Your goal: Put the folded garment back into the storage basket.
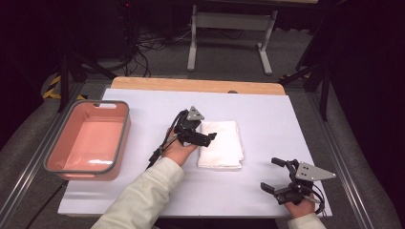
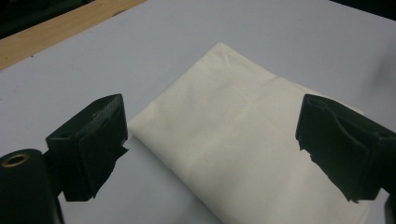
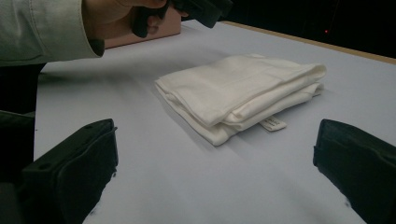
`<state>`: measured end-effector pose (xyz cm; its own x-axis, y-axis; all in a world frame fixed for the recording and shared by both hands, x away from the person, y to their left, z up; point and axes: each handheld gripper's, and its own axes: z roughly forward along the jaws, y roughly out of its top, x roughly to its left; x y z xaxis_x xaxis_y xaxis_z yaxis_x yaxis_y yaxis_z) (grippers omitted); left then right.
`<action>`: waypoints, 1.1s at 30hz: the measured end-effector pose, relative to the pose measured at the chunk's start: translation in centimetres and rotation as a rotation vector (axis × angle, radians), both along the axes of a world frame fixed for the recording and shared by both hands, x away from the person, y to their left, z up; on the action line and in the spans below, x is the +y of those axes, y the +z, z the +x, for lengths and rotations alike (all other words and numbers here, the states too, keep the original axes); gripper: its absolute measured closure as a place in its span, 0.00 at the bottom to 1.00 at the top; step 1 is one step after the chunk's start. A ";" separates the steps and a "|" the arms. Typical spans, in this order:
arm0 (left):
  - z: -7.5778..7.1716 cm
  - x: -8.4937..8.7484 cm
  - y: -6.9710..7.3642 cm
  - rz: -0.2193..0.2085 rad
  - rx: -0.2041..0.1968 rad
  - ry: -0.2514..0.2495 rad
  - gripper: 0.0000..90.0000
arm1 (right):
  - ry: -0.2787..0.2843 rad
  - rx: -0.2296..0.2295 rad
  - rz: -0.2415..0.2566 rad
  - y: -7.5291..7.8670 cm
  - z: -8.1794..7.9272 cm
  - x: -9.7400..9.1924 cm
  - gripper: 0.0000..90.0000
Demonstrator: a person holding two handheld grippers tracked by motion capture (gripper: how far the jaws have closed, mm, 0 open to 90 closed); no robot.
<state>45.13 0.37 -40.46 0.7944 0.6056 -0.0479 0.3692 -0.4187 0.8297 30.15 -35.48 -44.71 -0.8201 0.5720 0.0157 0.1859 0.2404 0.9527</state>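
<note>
**Left tool poised over folded white cloth**

A folded white cloth lies near the middle of the table, which is covered in white. The left tool hangs over the cloth's left edge with its jaws spread wide and nothing gripped between them. The right tool rests at the near right, well apart from the cloth, jaws also wide and empty. A pink bin sits at the far left.
</note>
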 end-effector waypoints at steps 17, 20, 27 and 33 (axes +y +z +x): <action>2.7 -1.0 -2.4 0.005 0.073 0.084 0.13 | 0.015 0.000 0.000 0.0 0.0 0.0 0.01; 3.0 -1.3 -2.7 0.027 0.077 0.093 0.13 | 0.012 0.000 0.004 0.0 0.0 0.0 0.01; 3.6 -1.9 -3.4 0.068 0.109 0.093 0.13 | 0.016 0.001 0.003 0.0 0.0 0.0 0.01; 3.8 -2.4 -4.0 0.108 0.115 0.100 0.12 | 0.023 0.000 0.009 0.0 0.0 0.0 0.01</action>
